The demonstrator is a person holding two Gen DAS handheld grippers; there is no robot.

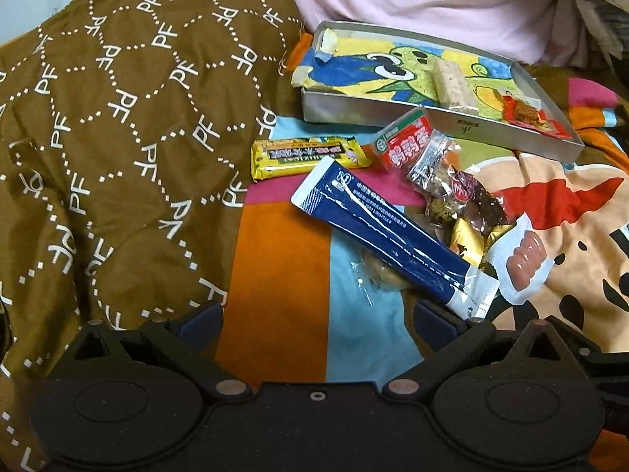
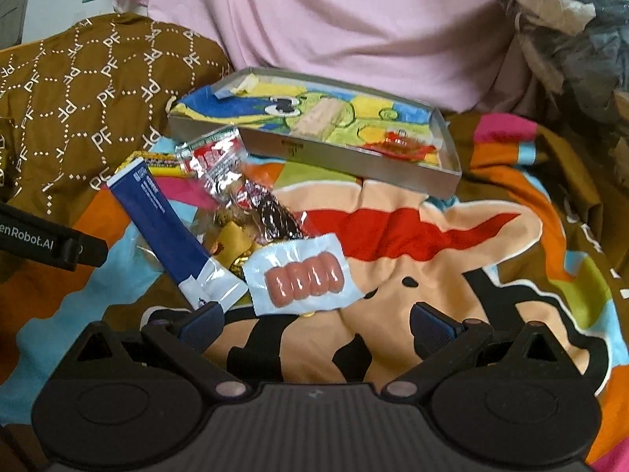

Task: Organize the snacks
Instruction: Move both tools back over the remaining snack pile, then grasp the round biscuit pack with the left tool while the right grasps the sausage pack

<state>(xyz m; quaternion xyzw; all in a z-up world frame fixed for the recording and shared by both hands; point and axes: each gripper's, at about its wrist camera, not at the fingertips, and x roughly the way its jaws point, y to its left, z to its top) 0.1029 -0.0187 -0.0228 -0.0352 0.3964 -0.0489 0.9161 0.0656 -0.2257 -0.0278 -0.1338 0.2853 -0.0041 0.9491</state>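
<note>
Silver metal catches the eye first: a shallow tray (image 1: 452,128) sits at the far side of the bed, its floor lined with a bright cartoon drawing. Inside it lie a pale cereal bar (image 1: 452,84) near the middle and a red snack packet (image 1: 530,116) in the right corner. Nearer the cameras, the loose snacks are heaped on a colourful cartoon blanket (image 2: 412,236).

From the left wrist view, a yellow bar (image 1: 310,156) lies flat just left of the pile, with a red and green packet (image 1: 405,143) beside it, leaning close to the tray's front wall. A long navy sachet (image 1: 389,236) slants across the heap, its white end pointing down toward the left gripper (image 1: 318,320). Under it sits a clear wrapper with something pale inside (image 1: 377,275); to its right, dark red wrapped sweets (image 1: 477,200), a gold-foil piece (image 1: 468,238) and a white pack of small sausages (image 1: 525,259) crowd together.

And the left gripper hangs low over the blanket, fingers spread wide, nothing between them, the sachet's end just beside its right finger.

Over to the right wrist view: the right gripper (image 2: 316,322) is also spread wide and empty, hovering just short of the sausage pack (image 2: 302,275), with the navy sachet's (image 2: 169,220) white end touching or just above its left finger, hard to call which. A brown patterned quilt (image 1: 118,118) bunches on the left, pink fabric (image 2: 334,27) behind the tray.
</note>
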